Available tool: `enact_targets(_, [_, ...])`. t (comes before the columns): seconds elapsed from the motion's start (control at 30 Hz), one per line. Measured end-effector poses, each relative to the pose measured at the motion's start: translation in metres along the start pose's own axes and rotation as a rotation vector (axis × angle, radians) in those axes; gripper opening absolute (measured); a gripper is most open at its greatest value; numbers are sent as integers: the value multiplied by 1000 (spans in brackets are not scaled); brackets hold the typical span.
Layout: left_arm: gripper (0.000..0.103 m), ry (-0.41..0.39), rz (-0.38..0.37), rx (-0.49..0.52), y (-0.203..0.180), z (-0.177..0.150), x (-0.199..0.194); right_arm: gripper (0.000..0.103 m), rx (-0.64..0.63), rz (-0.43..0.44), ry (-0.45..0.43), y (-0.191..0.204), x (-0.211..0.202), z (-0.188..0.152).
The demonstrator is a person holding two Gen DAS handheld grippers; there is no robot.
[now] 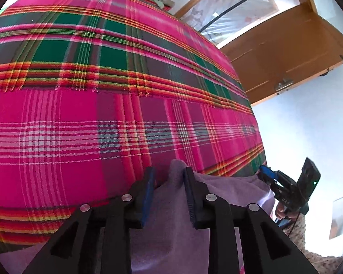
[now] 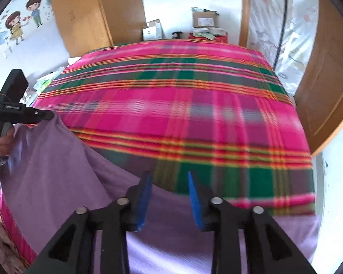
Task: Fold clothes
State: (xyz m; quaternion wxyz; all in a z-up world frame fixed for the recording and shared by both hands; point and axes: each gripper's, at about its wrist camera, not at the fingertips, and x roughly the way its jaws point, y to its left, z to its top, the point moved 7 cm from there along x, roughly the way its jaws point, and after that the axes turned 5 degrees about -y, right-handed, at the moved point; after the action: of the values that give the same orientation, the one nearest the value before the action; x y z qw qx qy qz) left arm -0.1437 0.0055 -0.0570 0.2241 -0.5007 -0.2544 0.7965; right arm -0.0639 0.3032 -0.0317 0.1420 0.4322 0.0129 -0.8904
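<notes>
A: A lilac garment [image 2: 57, 159] is seen lying at the near edge of a bed under a pink plaid bedspread [image 1: 103, 114]. What is shown of the claws?

B: The left claw [image 1: 169, 182] is parted, a raised peak of the cloth between its pads; whether it is pinched cannot be told. The right claw [image 2: 169, 182] is open over the cloth, with nothing held.

A: How is the fold best made?

B: The edge should be regripped at both corners (level with one another), then carried over evenly, so that no crease is trapped.
</notes>
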Motion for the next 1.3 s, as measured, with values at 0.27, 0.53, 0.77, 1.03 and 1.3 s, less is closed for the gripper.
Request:
enact_targets(0.27, [27, -1, 15, -8, -2, -3, 0, 38, -23, 91, -28, 9, -4, -4])
enact_targets(0.53, [27, -3, 30, -14, -3, -4, 1, 38, -115, 136, 5, 30, 11, -11])
enact_targets(0.77, [27, -18, 40, -25, -3, -2, 3, 5, -79, 80, -61, 20, 3, -1])
enact_targets(1.03, [27, -55, 56, -39, -1, 2, 2, 4, -5, 10, -77, 4, 11, 1])
enact_targets(1.3, [27, -76, 78, -27, 2, 4, -10, 2, 64, -49, -106, -10, 6, 3])
